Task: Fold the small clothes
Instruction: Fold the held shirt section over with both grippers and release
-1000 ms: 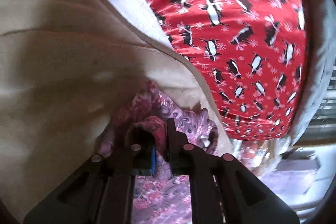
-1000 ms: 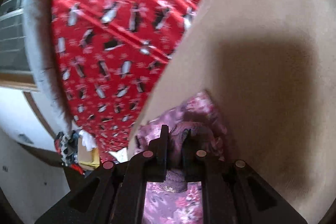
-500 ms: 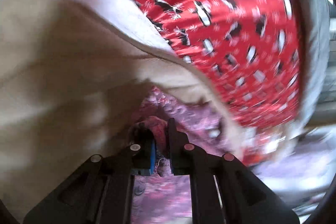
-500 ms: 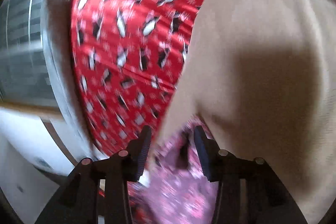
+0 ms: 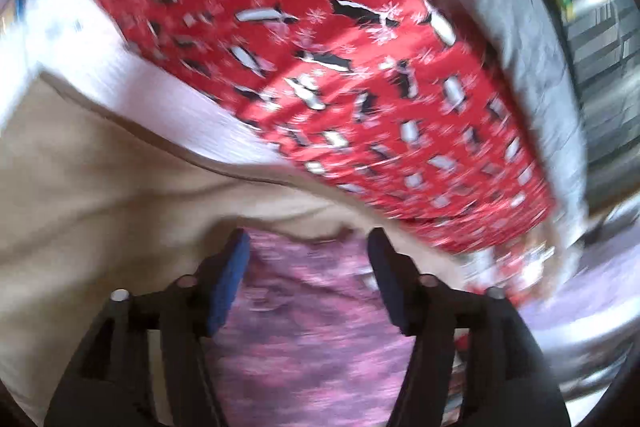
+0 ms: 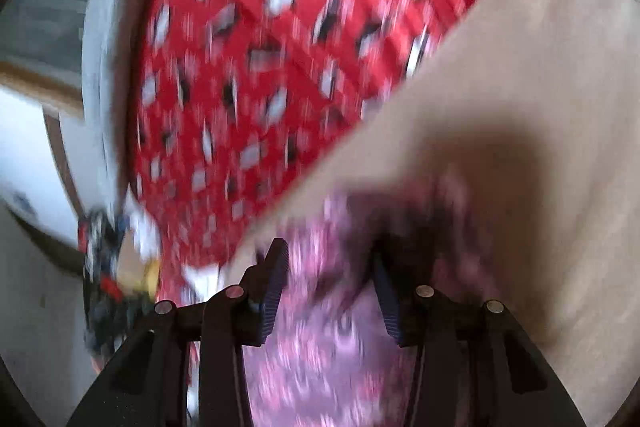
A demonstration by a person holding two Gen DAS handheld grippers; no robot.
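Pink-and-purple patterned small garment [image 5: 316, 327], thin printed fabric: lies directly below and between the fingers of both tongs, over a beige cloth surface [image 5: 80, 227], itself spread on a red cover printed with black-and-white penguins and snowflakes [image 5: 360, 75]. Writing, brands, labels: none legible; both views are motion-blurred. Left gripper [image 5: 308, 247]: jaws opening, blue pads [image 5: 228, 287] spread well apart, garment seen in the gap but not pinched. Right gripper [image 6: 328, 267]: jaws parted, ribbed pads [image 6: 272, 291] clear of the cloth, garment [image 6: 320, 347] passing between them; whether it touches either pad cannot be told. Left wrist view only: white band of fabric [image 5: 120, 67] along the far edge of the beige cloth, grey padded border [image 5: 520, 47] at the right. Right wrist view only: dark multicoloured clutter [image 6: 108, 267] near left, pale wall [image 6: 32, 307], dark shadow on the beige cloth [image 6: 520, 147].
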